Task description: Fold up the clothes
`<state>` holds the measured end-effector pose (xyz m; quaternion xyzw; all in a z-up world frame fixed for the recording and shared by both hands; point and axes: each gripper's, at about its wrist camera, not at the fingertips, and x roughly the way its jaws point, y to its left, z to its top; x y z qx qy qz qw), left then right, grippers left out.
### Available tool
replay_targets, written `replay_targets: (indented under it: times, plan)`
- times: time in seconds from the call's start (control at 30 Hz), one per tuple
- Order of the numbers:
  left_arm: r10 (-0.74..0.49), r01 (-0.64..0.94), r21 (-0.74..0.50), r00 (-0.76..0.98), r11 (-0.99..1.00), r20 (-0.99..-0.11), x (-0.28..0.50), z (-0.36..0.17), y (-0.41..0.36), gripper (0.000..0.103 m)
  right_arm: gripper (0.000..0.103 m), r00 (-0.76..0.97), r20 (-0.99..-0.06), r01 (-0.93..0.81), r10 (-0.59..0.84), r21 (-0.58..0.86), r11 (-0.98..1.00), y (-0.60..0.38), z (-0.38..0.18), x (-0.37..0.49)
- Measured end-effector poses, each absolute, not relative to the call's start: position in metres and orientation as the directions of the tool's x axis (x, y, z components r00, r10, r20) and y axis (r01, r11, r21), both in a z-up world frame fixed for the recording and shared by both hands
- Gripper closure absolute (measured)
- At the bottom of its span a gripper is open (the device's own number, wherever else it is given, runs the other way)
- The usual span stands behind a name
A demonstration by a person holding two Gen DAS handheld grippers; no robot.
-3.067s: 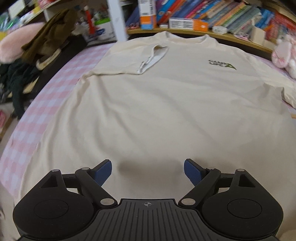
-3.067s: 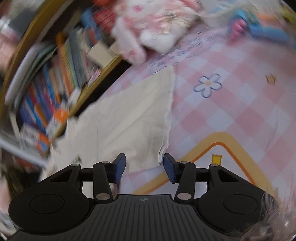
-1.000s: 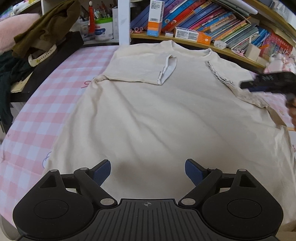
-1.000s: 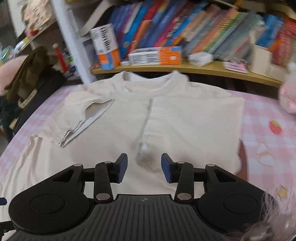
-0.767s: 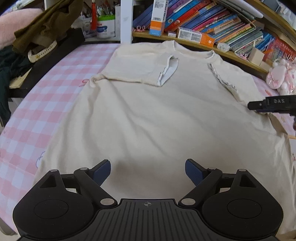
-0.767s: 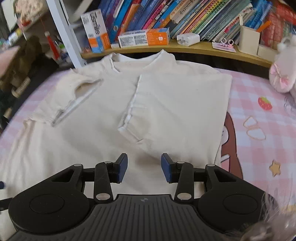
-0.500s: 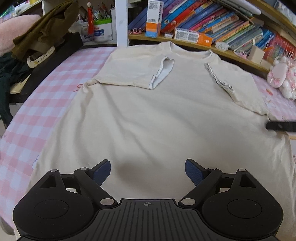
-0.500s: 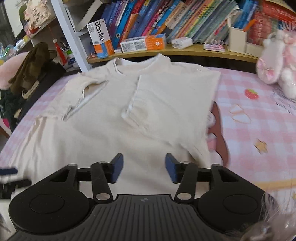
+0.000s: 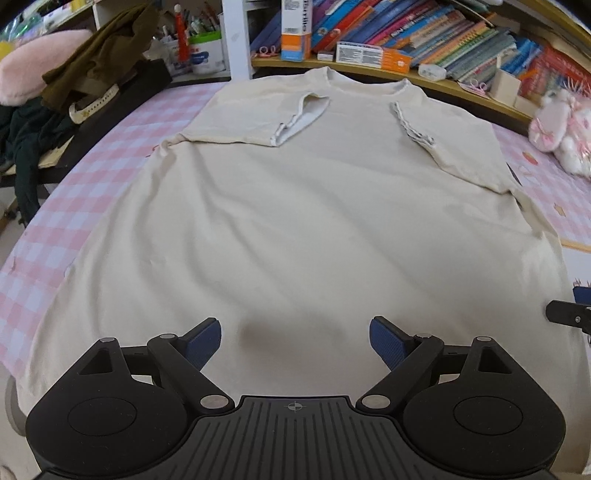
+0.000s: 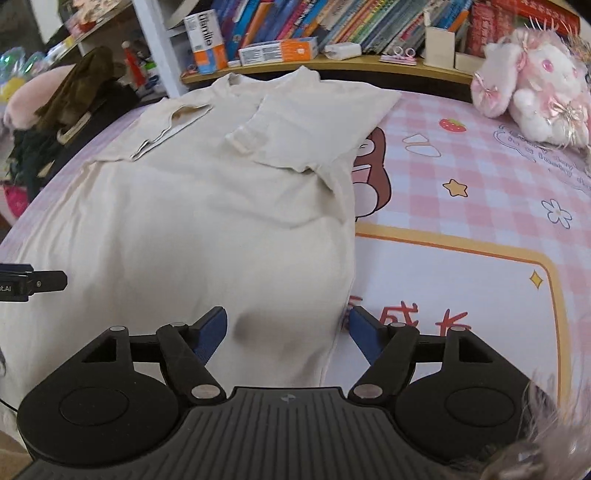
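Both sleeves lying folded in on cream tee (image 9: 314, 221), L gripper (image 9: 295, 341) & R gripper (image 10: 288, 330) spread wide, empty, low over hem — bottom-up fold prob next, needing a pinch at each hem corner.

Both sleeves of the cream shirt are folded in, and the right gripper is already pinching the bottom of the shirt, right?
Not quite. Both sleeves of the cream shirt are folded in, but the right gripper is open, holding nothing, with the shirt's side edge between its jaws. The right wrist view shows it.

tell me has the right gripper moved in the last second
Yes. The right gripper has pulled back from the shelf of books toward the t-shirt hem, over its right edge, fingers wider apart.
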<state>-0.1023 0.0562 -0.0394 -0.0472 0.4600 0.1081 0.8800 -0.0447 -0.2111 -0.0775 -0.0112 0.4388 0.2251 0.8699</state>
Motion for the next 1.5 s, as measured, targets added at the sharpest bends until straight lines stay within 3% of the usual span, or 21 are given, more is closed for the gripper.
replay_targets:
  times: [0.4,0.7,1.13,1.5]
  plan:
    - [0.06,-0.139,-0.034,0.617,0.99,-0.785,-0.127,-0.032,0.067,0.013,0.029,0.58,-0.754,-0.305,0.307,0.148,0.941,-0.215,-0.066,-0.082]
    - [0.047,-0.15,-0.067,0.644,0.986,-0.763,-0.183,-0.03,0.132,0.013,0.025,0.66,-0.731,-0.162,0.175,0.088,0.983,-0.181,-0.056,-0.143]
    - [0.024,-0.166,-0.111,0.648,0.98,-0.761,-0.238,-0.034,0.202,0.013,0.02,0.683,-0.724,-0.037,0.095,0.095,0.995,-0.129,-0.058,-0.237]
    - [0.075,-0.306,-0.155,0.624,0.94,-0.778,-0.261,-0.05,0.248,0.013,0.02,0.686,-0.727,0.053,0.025,0.085,0.995,-0.134,-0.057,-0.255]
